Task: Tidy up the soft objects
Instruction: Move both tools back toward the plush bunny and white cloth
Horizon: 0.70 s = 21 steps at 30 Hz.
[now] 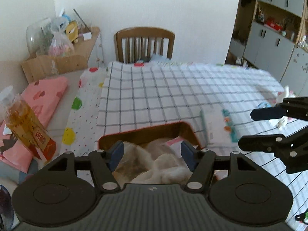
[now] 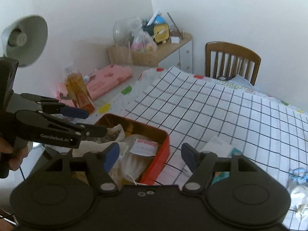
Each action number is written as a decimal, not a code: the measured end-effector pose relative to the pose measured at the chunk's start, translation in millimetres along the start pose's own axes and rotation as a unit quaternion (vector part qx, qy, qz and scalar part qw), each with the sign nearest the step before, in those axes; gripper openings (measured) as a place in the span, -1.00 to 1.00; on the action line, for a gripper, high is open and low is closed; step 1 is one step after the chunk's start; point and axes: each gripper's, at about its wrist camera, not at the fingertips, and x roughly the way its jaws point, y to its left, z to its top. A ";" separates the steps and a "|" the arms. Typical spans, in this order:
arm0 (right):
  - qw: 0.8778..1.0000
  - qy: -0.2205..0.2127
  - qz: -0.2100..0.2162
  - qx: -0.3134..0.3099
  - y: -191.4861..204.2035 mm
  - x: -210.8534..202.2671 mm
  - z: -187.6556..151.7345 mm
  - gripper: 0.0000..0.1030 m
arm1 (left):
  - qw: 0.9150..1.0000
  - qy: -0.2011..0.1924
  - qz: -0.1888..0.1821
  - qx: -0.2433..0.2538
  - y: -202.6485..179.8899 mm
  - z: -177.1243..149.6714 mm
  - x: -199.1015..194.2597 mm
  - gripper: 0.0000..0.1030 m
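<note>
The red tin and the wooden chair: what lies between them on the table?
Only the checked cloth covers the stretch from the red tin to the wooden chair; nothing stands on it. The right wrist view shows this best.

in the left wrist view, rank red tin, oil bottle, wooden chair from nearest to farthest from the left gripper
1. red tin, directly under and ahead of the left gripper.
2. oil bottle, off to the left.
3. wooden chair, across the table by the wall.
</note>
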 end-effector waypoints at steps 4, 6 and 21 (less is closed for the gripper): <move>1.000 -0.020 -0.001 0.005 -12.5 -25.9 -2.6 0.50 | 1.000 -0.019 -0.004 0.011 -24.5 8.3 -11.0 0.38; 1.000 -0.029 -0.004 0.006 -19.2 -36.8 -3.8 0.56 | 0.999 -0.028 -0.013 0.017 -37.5 11.4 -14.0 0.38; 0.996 -0.057 -0.044 0.048 -94.1 -102.0 -43.5 0.76 | 0.995 -0.045 -0.070 0.062 -152.6 22.1 -4.0 0.68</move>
